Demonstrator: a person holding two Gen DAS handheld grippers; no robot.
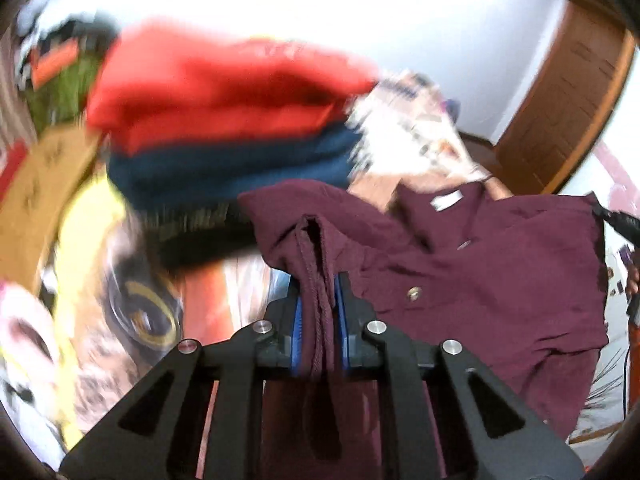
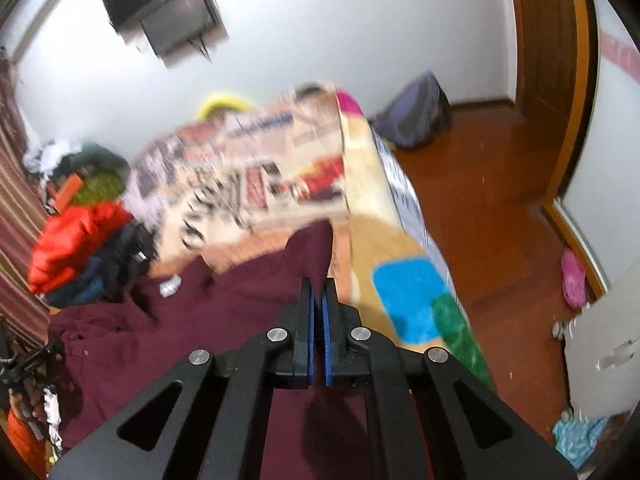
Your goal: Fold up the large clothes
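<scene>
A large maroon button shirt (image 1: 500,264) hangs stretched between my two grippers above the bed. My left gripper (image 1: 319,280) is shut on a bunched hem edge of the shirt. My right gripper (image 2: 318,286) is shut on another edge of the same shirt (image 2: 192,320), with a fold of cloth sticking up between the blue pads. The shirt's white neck label (image 2: 170,286) and a brass button (image 1: 414,293) show. The other gripper shows at the far left of the right wrist view (image 2: 28,364).
A pile of clothes lies on the patterned bed cover (image 2: 260,168), with a red garment (image 1: 224,92) on top of a dark blue one (image 1: 224,168). The bed's edge (image 2: 400,200) drops to a wooden floor (image 2: 500,208). A wooden door (image 1: 568,92) stands right. A TV (image 2: 168,8) hangs on the wall.
</scene>
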